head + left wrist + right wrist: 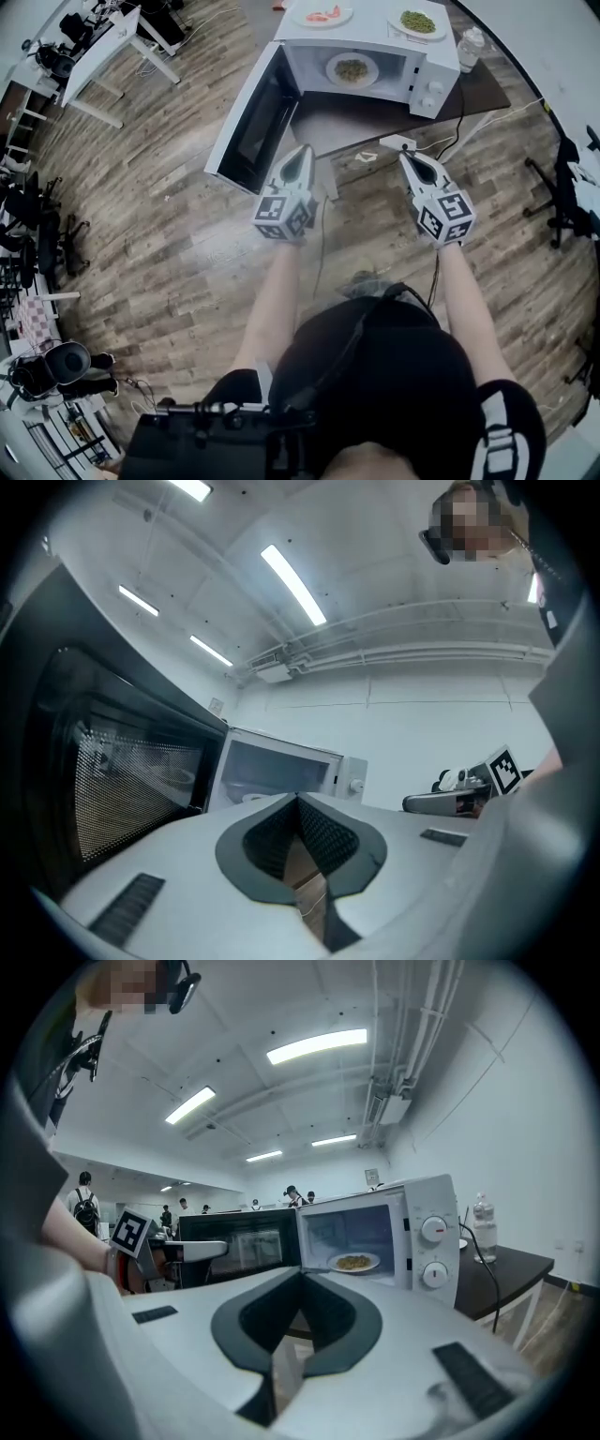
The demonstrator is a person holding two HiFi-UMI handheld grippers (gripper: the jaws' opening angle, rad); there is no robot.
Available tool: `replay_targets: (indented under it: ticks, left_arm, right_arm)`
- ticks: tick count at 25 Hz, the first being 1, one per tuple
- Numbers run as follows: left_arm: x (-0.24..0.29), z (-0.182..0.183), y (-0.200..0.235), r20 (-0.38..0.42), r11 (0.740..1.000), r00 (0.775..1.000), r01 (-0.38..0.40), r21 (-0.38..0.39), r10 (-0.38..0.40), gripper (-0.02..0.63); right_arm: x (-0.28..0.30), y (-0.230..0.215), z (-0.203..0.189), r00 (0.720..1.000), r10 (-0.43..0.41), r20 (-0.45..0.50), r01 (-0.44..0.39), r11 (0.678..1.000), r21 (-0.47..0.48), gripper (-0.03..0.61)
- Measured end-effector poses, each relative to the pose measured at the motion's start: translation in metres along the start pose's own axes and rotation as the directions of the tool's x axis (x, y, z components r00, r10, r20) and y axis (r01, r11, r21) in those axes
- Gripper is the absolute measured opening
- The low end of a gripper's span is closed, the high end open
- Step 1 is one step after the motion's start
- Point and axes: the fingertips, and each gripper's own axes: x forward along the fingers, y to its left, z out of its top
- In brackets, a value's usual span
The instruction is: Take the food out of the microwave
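Left gripper (302, 152) and right gripper (410, 161), fingers pressed together, empty — spread them, then enter the microwave (433, 58) level for the upper-centre plate of food (352, 68).

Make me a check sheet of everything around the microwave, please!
Surface: dark table holds the microwave; its door is open.
Job's things: plate of food inside the microwave.
Clutter: pink-food plate and green-food plate on the microwave's top; bottle beside it.
Grippers: left gripper and right gripper, jaws shut, empty, short of the microwave.
Cables: power strip and cable below the table.
Surroundings: wood floor, desk, chairs.
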Motion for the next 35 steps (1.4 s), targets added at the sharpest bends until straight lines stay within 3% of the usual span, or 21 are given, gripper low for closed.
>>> replay_targets:
  ticks: [7,23,24,35]
  left_arm:
    - [0.036,-0.01,-0.003,-0.009,1.0,1.0,-0.005,-0.012,0.005,0.0]
    - [0.093,-0.028,0.019,-0.017,0.999,1.0,0.02,-0.05,-0.021,0.0]
    - [0.1,-0.028,0.023,-0.016,0.998,0.999,0.026,-0.053,-0.027,0.0]
    - [0.158,-0.037,0.052,-0.041,0.996,0.997,0.056,-0.065,-0.059,0.0]
  right_arm:
    - [0.018,-0.033,-0.008,1.0,-0.006,-0.021,0.006,1.0,0.006,0.005]
    - [0.085,-0.049,-0.016,0.999,0.011,-0.037,-0.008,0.996,0.088,0.006]
    - [0.092,-0.052,-0.016,0.999,0.009,-0.038,-0.006,0.995,0.097,0.034]
    - [0.159,-0.088,-0.025,0.992,-0.107,-0.059,0.118,0.969,0.216,0.048]
